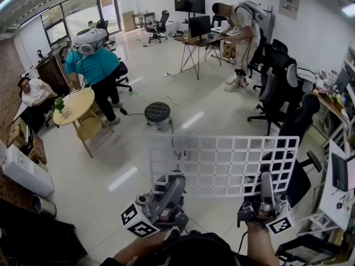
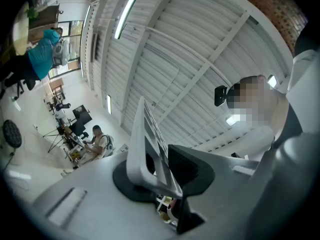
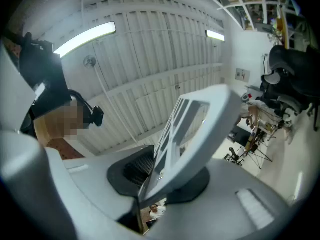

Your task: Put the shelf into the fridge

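**In mid-air over the office floor: shelf gripped by both tongs**

In front of the person, the white grid shelf (image 1: pixel 222 165) hangs clear of the pale floor tiles. It is close to upright and broadside to the head view.

The left tongs (image 1: pixel 176 183) are clamped on its lower edge near the left corner. The left gripper view shows the white frame pinched between the two dark pads. The right tongs (image 1: pixel 266 180) grip the same lower edge further right, and the right gripper view shows the frame pinched the same way. Both tongs slant upward.

Writing:
- The left marker cube (image 1: pixel 138 219) and right marker cube (image 1: pixel 280 224) carry black-and-white square patterns only, no letters.
- The wall notice (image 1: pixel 288 5) at top right has print too small to read.

Beyond the shelf:
- A round black stool (image 1: pixel 157 112) stands on the floor.
- A person in a teal shirt (image 1: pixel 95 65) stands just beside a round wooden worktop (image 1: pixel 76 105).
- A second person (image 1: pixel 239 24) bends over a far worktop (image 1: pixel 194 39) that carries a monitor.
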The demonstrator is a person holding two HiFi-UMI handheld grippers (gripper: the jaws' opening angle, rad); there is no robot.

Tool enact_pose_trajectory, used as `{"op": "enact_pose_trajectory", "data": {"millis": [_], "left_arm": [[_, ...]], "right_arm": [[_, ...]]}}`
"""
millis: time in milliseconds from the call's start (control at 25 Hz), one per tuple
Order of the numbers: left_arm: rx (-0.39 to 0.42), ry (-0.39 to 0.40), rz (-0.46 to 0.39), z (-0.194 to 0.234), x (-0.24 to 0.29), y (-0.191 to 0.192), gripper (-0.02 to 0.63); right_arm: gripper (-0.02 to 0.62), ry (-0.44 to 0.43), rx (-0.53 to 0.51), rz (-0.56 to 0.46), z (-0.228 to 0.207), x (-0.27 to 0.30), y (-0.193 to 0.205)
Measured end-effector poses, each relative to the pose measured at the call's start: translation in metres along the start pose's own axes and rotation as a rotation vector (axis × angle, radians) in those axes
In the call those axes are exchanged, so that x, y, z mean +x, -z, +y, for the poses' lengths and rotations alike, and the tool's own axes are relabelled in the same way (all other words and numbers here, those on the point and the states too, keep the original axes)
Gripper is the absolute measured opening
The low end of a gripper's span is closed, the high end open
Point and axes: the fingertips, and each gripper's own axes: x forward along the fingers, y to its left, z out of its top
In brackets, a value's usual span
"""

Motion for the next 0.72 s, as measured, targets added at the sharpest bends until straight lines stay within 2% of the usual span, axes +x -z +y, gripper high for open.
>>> {"op": "enact_pose_trajectory", "data": {"millis": [240,400,720], "left_arm": [[0.066,-0.066,-0.043,-0.004,-0.009,-0.005,0.066],[0.123,-0.114,-0.106,-0.008,-0.024,-0.012,0.066],[0.265,-0.299,-0.201,-0.028,-0.059,-0.02,0.066]], "right_arm": [[0.078,-0.057,0.074,0.048,-0.009,0.014,0.009],[0.078,-0.129,0.118,0.103,-0.006,0.028,0.021],[0.078,-0.254,0.289,0.221,-0.011,0.052,0.058]]}}
